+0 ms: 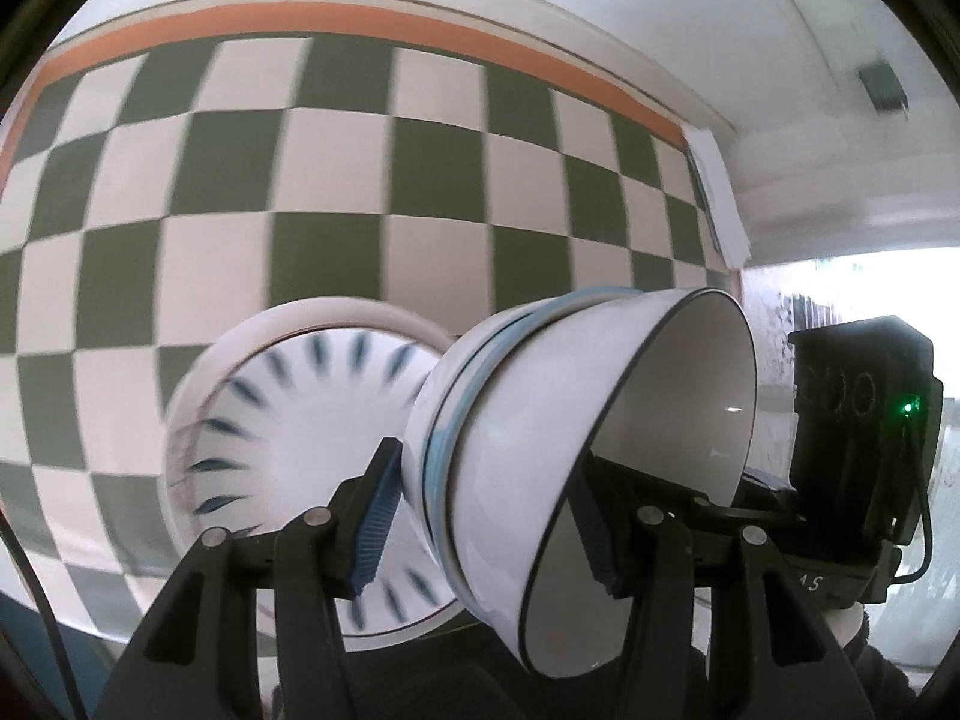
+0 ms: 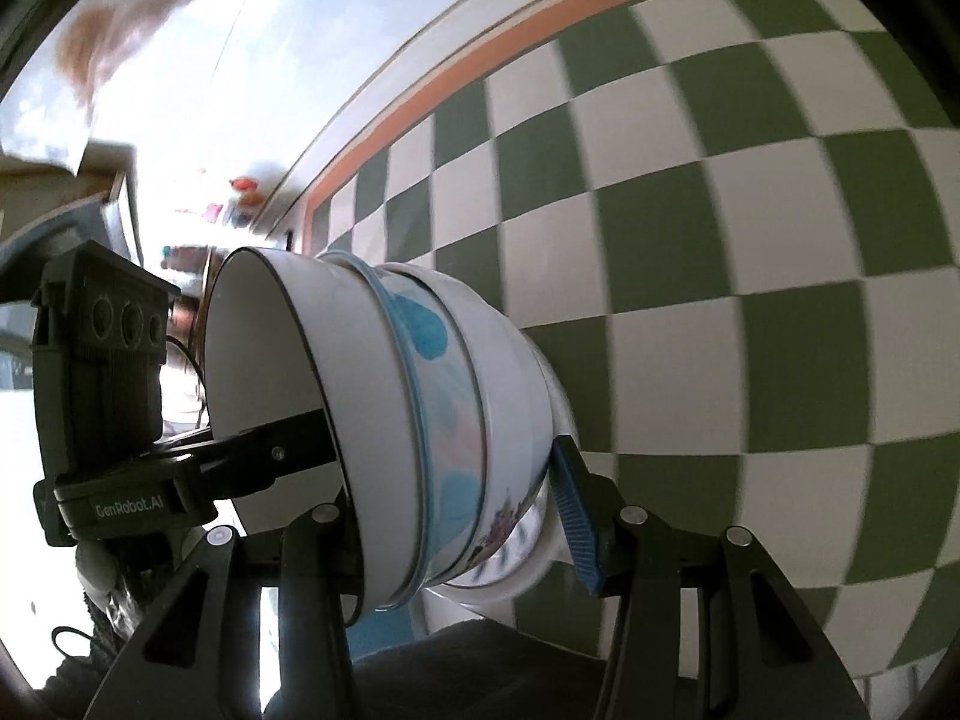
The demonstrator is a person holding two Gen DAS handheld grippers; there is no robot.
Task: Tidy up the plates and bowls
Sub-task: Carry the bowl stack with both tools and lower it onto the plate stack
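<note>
Bowls (image 2: 420,420) show floral print only in right view.

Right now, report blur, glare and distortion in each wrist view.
Left wrist view: the checkered tablecloth and the blue-dashed plate are smeared by motion, fisheye bends the squares, and the window area at right is blown out. Right wrist view: the stack of bowls stays fairly sharp, the cloth streaks, and the upper left is washed out.

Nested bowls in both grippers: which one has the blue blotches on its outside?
The middle bowl of the three, with the light blue rim. The innermost bowl is plain white with a thin dark rim; the outermost bowl carries a small multicoloured print.
</note>
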